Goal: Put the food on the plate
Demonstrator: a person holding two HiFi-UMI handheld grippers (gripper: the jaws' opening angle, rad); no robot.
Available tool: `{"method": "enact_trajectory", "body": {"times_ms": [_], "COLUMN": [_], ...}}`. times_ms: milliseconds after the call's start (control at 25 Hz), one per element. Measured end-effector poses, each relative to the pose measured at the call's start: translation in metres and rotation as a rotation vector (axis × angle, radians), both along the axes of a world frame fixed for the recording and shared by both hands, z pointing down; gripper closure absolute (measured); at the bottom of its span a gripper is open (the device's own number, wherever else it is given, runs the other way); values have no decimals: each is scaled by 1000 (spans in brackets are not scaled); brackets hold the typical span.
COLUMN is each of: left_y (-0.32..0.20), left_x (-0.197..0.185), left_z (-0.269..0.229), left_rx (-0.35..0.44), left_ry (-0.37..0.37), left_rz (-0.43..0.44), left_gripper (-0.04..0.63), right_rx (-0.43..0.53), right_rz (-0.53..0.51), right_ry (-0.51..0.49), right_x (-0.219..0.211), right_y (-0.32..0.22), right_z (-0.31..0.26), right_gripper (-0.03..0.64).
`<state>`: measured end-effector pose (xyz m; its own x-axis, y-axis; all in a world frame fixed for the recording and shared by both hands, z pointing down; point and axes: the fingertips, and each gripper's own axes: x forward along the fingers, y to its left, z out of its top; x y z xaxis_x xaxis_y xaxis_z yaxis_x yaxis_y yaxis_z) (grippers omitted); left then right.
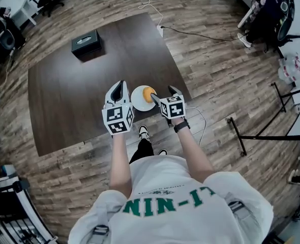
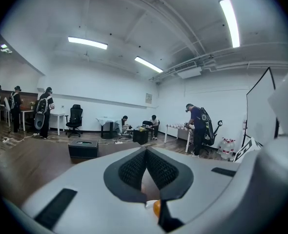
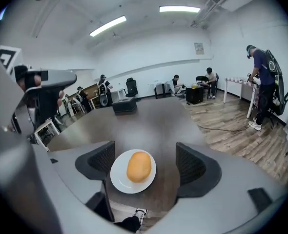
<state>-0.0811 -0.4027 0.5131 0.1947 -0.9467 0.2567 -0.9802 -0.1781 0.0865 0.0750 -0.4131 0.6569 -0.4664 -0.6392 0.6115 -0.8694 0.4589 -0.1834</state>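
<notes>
Resting in the middle of the white plate point(image 1: 138, 101), the orange, roll-shaped food point(image 1: 149, 93) lies near the front edge of the dark tabletop point(image 1: 79, 95). The right tongs point(image 1: 162, 91) hang above it, tilted downward, their jaws wide apart and gripping nothing. In the right gripper view the plate and food show down on the tabletop between the two dark pads point(image 3: 101, 161), clear of both. The left tongs point(image 1: 120, 84) are held just beside the plate on its left, pointing almost level across the tabletop, their tips pressed together with nothing between them. A black box point(image 1: 86, 41) sits well apart toward the tabletop's far side. Other people point(image 2: 198, 128) stand and sit at desks in the room beyond.
</notes>
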Motion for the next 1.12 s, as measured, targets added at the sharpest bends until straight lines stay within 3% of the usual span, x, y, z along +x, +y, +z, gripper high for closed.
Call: {"method": "enact_trajectory", "body": {"times_ms": [320,560,840,1120], "left_y": [19,34,46,56], "left_x": [28,34,43,41], "left_z": [-45,-78,-117,-136], "left_rx": [72,117,186,228], "left_ry": [-19,0,-17,-17], "left_rz": [18,6,11,5], "left_gripper": [581,581,583,582], "right_rx": [250,445,552,596], "right_rz": [79,104,97,82], "right_ry": [-77,-42,-106,-135], "right_x": [46,60,61,52], "right_y": [-3,15,34,47], "right_z": [-119,-194,-253,-280], "right_gripper": [295,358,428,460]}}
